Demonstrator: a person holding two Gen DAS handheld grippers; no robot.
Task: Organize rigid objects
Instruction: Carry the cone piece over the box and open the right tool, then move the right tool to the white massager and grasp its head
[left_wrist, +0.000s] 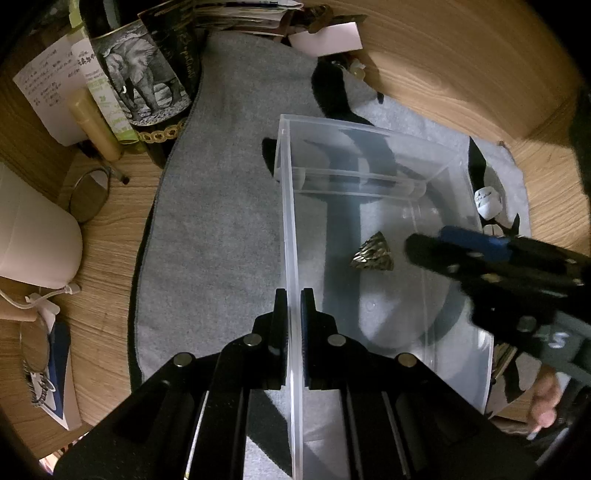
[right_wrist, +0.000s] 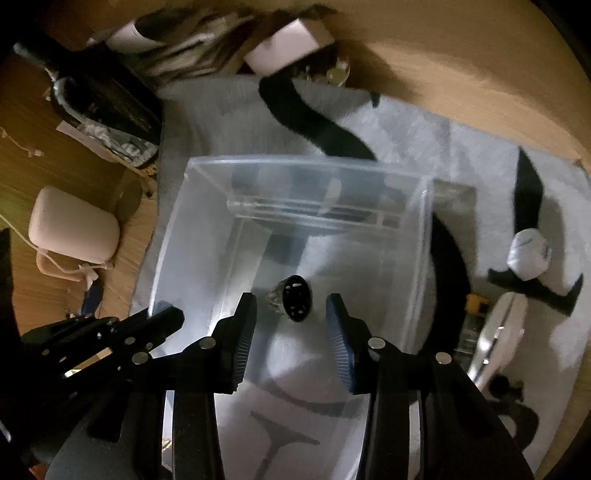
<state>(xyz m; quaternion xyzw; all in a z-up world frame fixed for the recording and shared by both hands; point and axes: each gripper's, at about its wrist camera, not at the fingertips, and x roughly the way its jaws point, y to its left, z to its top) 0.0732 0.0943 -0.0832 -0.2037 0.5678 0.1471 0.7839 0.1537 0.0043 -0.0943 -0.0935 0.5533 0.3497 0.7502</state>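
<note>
Clear plastic, one box, sitting on a grey cloth. Clamping its left wall from steeply above: left gripper, jaws together on the thin sheet. Lying inside on the floor: one metal ornament, long axis running roughly away from the right wrist camera. Hovering above it, tilting steeply down: right gripper, jaws apart, touching nothing.
</note>
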